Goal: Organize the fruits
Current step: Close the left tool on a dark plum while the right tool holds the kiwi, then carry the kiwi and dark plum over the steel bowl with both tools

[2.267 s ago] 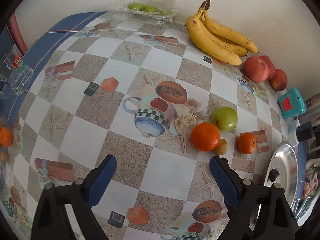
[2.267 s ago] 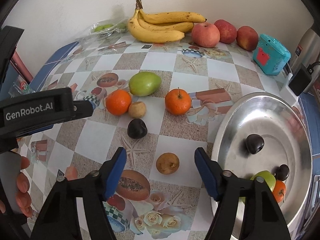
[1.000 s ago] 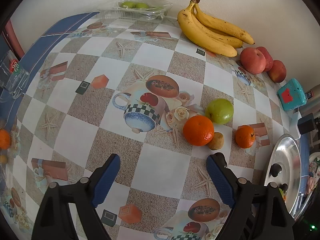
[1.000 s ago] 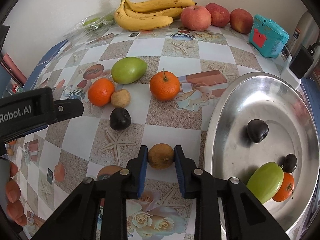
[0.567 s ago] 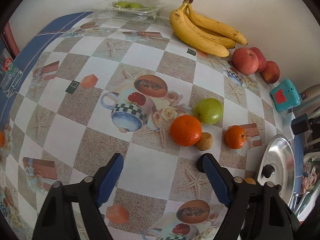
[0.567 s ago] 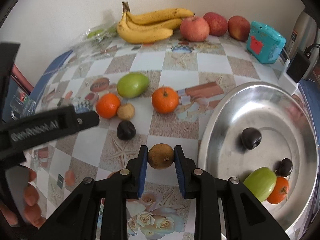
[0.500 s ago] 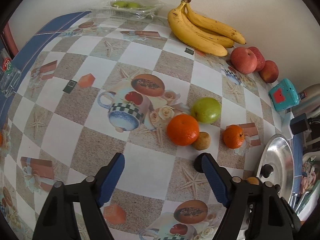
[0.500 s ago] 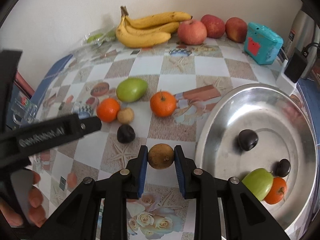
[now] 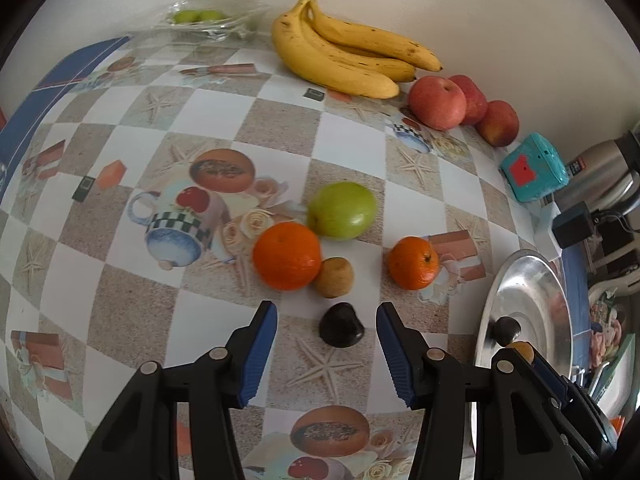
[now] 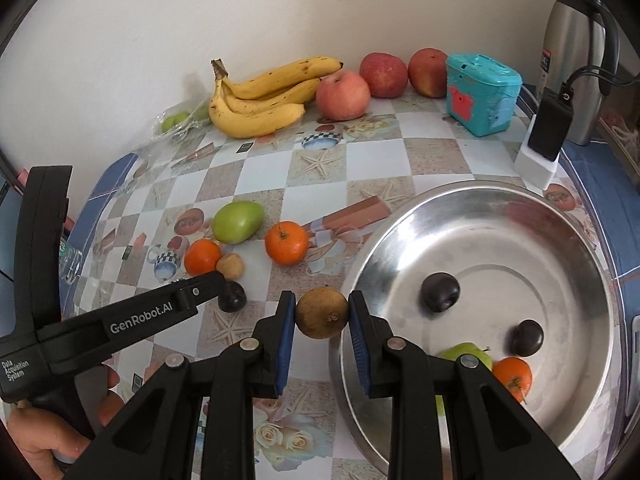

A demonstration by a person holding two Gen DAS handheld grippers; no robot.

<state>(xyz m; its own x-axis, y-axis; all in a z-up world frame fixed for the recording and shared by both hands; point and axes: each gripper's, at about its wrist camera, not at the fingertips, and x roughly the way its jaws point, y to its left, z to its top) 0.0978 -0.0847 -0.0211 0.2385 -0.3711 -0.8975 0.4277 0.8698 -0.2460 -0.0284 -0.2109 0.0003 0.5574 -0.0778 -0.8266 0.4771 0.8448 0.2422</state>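
My right gripper [image 10: 322,314] is shut on a brown round fruit [image 10: 322,313] and holds it above the table beside the left rim of the steel bowl [image 10: 568,248]. The bowl holds two dark plums [image 10: 440,291], a green fruit [image 10: 466,354] and an orange [image 10: 512,376]. My left gripper [image 9: 326,328] is open, its jaws either side of a dark plum [image 9: 341,325] on the table. Beyond it lie a large orange [image 9: 286,255], a small brown fruit [image 9: 334,277], a green fruit [image 9: 342,210] and a small orange [image 9: 413,263].
Bananas [image 9: 344,58] and three red apples [image 9: 438,103] lie along the back wall. A teal box [image 10: 482,94], a black charger [image 10: 550,126] and a steel flask [image 10: 580,60] stand at the back right. A clear pack of green fruit [image 9: 200,20] sits back left.
My right gripper closed on the brown fruit, lifted it and moved right toward the bowl. My left gripper moved forward and narrowed around the dark plum.
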